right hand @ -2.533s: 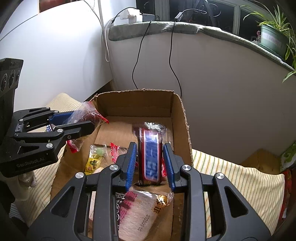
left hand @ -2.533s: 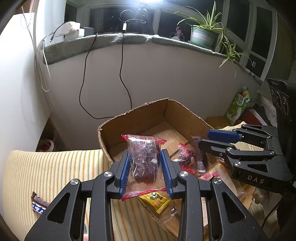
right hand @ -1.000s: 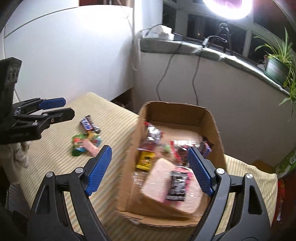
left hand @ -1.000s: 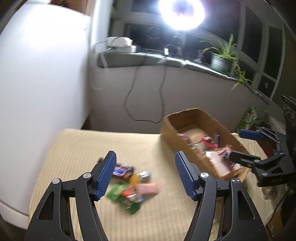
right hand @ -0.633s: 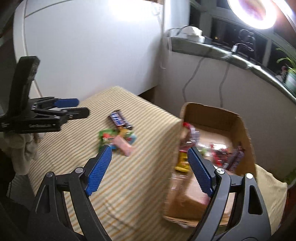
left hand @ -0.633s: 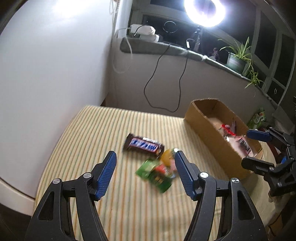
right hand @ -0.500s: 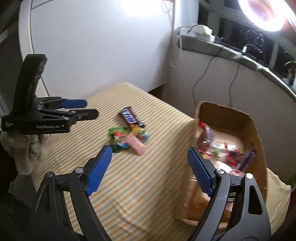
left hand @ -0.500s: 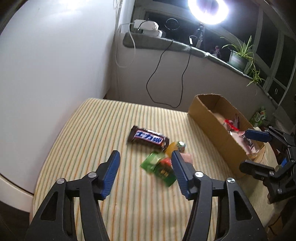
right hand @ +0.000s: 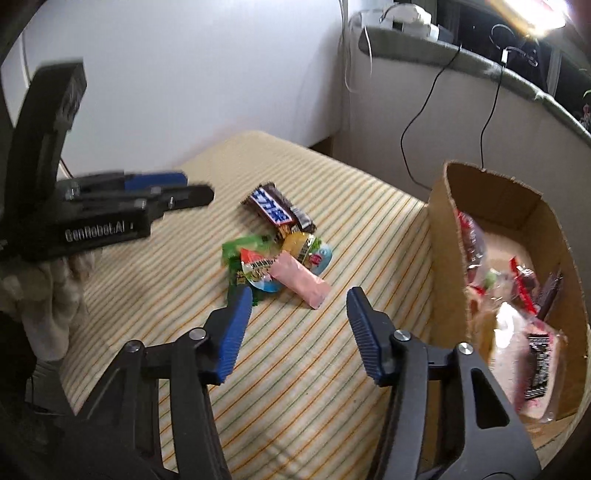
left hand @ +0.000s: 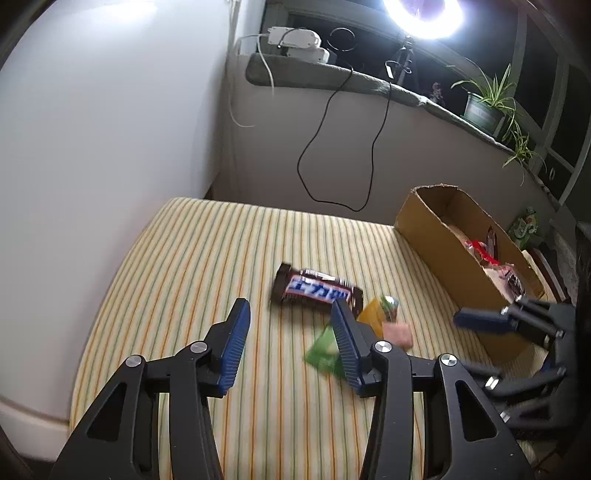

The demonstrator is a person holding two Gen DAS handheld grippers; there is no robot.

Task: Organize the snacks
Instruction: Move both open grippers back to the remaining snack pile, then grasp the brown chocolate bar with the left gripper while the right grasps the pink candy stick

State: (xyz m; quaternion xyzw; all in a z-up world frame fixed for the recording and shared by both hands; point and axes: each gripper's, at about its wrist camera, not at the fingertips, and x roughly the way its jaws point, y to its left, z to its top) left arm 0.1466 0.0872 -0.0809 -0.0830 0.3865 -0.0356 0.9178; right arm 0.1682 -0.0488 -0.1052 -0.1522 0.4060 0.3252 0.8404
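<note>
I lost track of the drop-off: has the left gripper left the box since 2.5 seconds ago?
Yes. The left gripper now hangs empty above the striped cloth, away from the box; its jaws have just been closing.

Striped cloth (left hand: 207,258), yellow with thin orange and green lines, is covering the work surface. White wall (left hand: 92,129) is standing along its far left side. Grey ledge (left hand: 332,79) is running under dark windows, carrying a white power strip (left hand: 295,40) with a white cord hanging down. Black cable (left hand: 332,147) is dangling from the ledge in a loop. Ring light (left hand: 424,18) is glaring above. Potted plant (left hand: 484,107) is sitting on the ledge, leaves trailing. Green carton (left hand: 526,227) is standing beyond the table.
</note>
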